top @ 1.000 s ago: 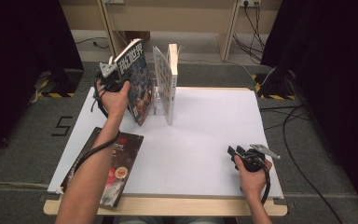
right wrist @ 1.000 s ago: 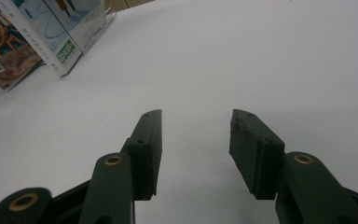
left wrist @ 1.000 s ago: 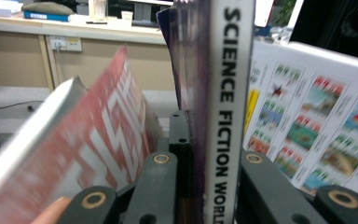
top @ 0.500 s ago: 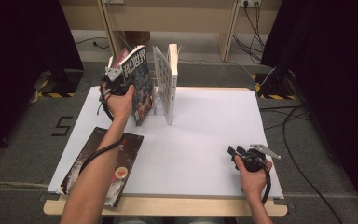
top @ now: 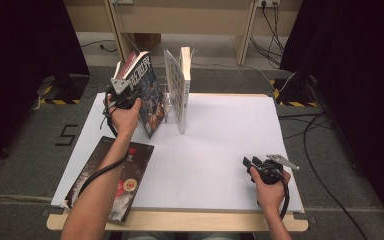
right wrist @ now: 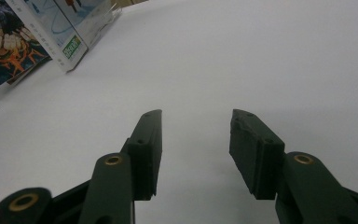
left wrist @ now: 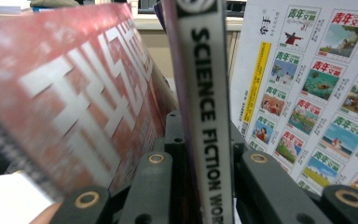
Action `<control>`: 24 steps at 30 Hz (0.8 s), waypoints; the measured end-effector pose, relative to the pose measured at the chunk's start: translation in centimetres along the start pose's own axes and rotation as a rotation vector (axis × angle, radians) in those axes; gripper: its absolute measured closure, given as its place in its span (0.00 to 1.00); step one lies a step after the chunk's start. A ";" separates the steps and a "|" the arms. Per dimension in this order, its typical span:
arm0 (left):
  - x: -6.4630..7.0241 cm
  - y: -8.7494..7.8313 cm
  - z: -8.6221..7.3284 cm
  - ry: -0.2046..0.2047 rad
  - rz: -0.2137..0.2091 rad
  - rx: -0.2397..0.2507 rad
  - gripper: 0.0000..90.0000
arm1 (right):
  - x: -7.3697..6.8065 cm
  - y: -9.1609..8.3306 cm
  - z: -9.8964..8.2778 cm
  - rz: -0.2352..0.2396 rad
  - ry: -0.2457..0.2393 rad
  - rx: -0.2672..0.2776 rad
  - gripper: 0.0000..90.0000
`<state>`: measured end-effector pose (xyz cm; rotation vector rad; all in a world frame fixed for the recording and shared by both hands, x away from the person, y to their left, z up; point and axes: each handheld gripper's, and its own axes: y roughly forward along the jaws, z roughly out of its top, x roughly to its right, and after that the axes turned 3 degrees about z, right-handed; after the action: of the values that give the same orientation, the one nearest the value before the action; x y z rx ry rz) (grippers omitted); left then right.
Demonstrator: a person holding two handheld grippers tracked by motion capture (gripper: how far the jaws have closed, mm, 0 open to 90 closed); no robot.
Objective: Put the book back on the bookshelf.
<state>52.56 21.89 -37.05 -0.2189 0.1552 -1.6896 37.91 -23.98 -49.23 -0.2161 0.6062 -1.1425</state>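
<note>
The science fiction magazine [top: 147, 95] stands more upright than a second ago, when it leaned further toward the left edge of the desk [top: 220, 150]; it has also come a little closer to the rack [top: 167, 107] at the back left of the desk, beside the white magazine [top: 180, 90] standing there. The left gripper [top: 122, 95] has shifted slightly with it. Its fingers have just been opening a little, yet in the left gripper view the magazine's spine [left wrist: 205, 116] runs straight down between them, and they seem to be pressing on it, though the contact itself is hard to make out. The right gripper [top: 255, 165] has not moved: it rests low at the front right of the desk, its fingers [right wrist: 147, 149] spread apart with bare white surface between them.

The spine reads "SCIENCE FICTION WOR", the rest cut off at the bottom. To its left a red cover [left wrist: 74, 102] carries large white Chinese characters, blurred and too close to read. To its right, the white magazine's back [left wrist: 317, 84] shows rows of small cover pictures, each headed "青年文摘" in red, beside a yellow strip of tiny print. A dark magazine [top: 117, 182] with red patches lies flat at the front left corner, under the left forearm.
</note>
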 end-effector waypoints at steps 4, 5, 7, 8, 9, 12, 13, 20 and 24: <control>-0.5 -0.3 -0.3 -0.031 -0.019 -0.005 0.86 | -0.1 0.0 0.0 0.000 0.013 -0.005 0.61; -0.7 -0.3 -0.3 -0.042 -0.025 -0.006 0.86 | -0.1 0.0 0.0 -0.001 0.013 -0.006 0.61; -0.9 -0.4 -0.4 -0.060 -0.034 -0.006 0.85 | -0.1 0.0 -0.1 0.000 0.013 -0.007 0.61; -0.9 -0.5 -0.5 -0.070 -0.041 -0.008 0.85 | -0.1 0.0 -0.1 0.000 0.014 -0.008 0.61; -1.0 -0.5 -0.5 -0.078 -0.047 -0.007 0.84 | -0.1 0.0 -0.1 0.000 0.014 -0.008 0.61; -1.0 -0.7 -0.5 -0.097 -0.065 -0.004 0.83 | -0.1 -0.1 0.0 0.001 0.016 -0.007 0.61; -1.0 -0.7 -0.4 -0.104 -0.075 -0.002 0.81 | 0.0 -0.1 0.0 -0.001 0.013 -0.005 0.61; -0.7 -0.7 0.7 -0.152 -0.119 0.016 0.83 | 0.1 -0.2 0.1 0.002 0.032 -0.004 0.61; -0.5 -0.3 1.0 -0.173 -0.124 0.005 0.83 | 0.3 -0.2 0.1 0.004 0.027 -0.003 0.61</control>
<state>52.58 22.49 -36.08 -0.3755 0.0082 -1.7842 37.88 -24.36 -49.11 -0.2025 0.6323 -1.1421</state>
